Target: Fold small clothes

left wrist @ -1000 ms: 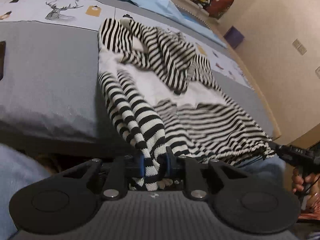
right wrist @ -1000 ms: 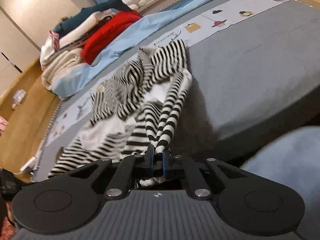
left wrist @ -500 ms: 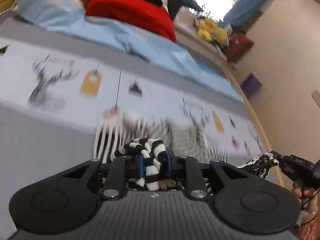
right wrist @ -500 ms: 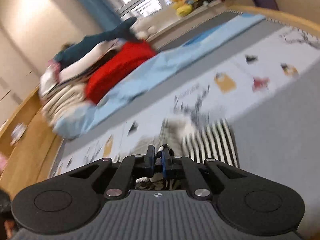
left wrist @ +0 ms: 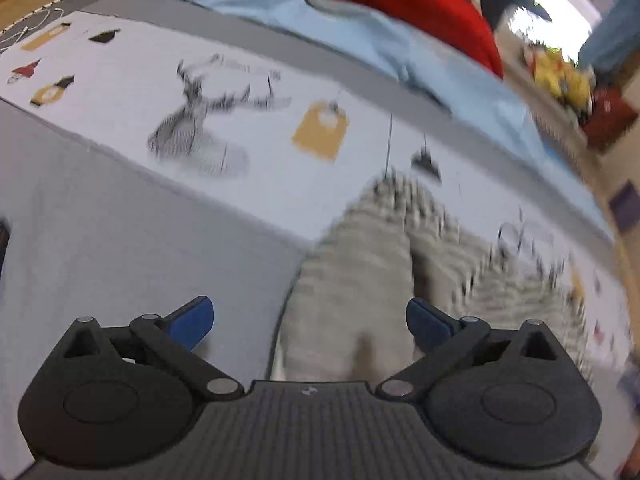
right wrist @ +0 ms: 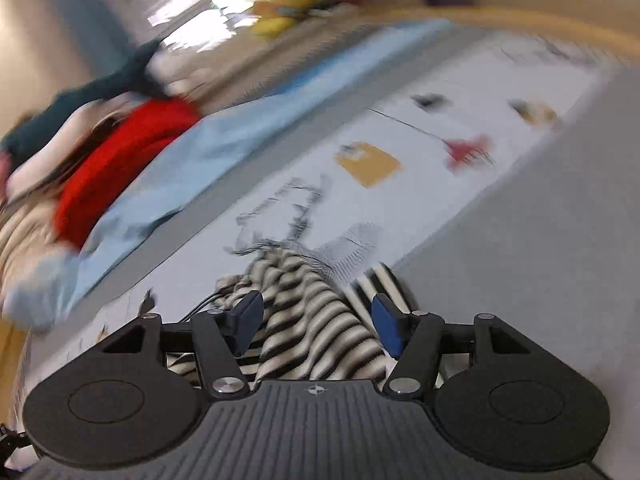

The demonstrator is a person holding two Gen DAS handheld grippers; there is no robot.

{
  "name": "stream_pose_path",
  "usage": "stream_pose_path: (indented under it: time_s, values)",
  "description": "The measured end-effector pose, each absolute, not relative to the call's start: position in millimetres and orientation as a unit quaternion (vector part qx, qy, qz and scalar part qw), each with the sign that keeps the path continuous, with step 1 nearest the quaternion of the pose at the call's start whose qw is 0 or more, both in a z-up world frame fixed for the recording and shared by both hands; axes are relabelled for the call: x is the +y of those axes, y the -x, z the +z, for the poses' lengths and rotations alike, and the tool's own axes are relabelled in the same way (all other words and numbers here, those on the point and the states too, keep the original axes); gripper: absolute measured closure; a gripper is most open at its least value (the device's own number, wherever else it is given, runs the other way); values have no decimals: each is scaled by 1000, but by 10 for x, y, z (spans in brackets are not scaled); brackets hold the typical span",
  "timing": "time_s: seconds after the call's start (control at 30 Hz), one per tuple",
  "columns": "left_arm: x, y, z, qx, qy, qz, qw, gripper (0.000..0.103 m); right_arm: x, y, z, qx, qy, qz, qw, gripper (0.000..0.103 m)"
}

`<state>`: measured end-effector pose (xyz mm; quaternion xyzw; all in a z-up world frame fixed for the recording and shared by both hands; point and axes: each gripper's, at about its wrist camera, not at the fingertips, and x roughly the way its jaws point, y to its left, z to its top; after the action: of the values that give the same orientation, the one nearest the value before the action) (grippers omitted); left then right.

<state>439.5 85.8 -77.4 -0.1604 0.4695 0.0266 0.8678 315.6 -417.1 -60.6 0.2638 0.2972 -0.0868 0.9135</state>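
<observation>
A bedroom in a home. A grey bed cover with a printed white band of deer and tag pictures fills the view, with a light blue blanket, a red garment and yellow soft toys by a bright window.

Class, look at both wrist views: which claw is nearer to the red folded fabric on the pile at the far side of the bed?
Cannot tell: neither view shows both. Both the left claw and right claw hang open over the black-and-white striped knit garment, with the red folded fabric far beyond.
</observation>
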Motion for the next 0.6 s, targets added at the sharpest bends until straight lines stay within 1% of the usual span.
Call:
stream_pose_path:
  time_s: [0.07, 0.1, 0.2, 0.27, 0.4, 0.5, 0.6]
  values:
    - [733, -4242, -807, 476, 116, 14, 872, 0, -4116, -3063, -528, 276, -202, -79, 936, 39]
    - [674, -4140, -824, 471, 88, 8, 878, 0, -4100, -3025, -525, 279, -176, -83, 940, 38]
    - [590, -3975, -872, 445, 13, -15, 895, 0, -4055, -2972, -569, 325, -127, -77, 934, 39]
    - [540, -3911, -910, 443, -21, -44, 895, 0, -3982, -2853, -606, 335, -106, -64, 934, 39]
    - [489, -3756, -950, 430, -36, -97, 897, 0, -3820, -2556, -721, 340, -47, -75, 936, 39]
    - [419, -3695, -1033, 449, -40, -119, 885, 0, -3786, -2473, -898, 372, -15, -80, 925, 39]
    - [382, -3685, -1139, 466, -47, -118, 875, 0, -3752, -2482, -991, 384, 4, -88, 919, 39]
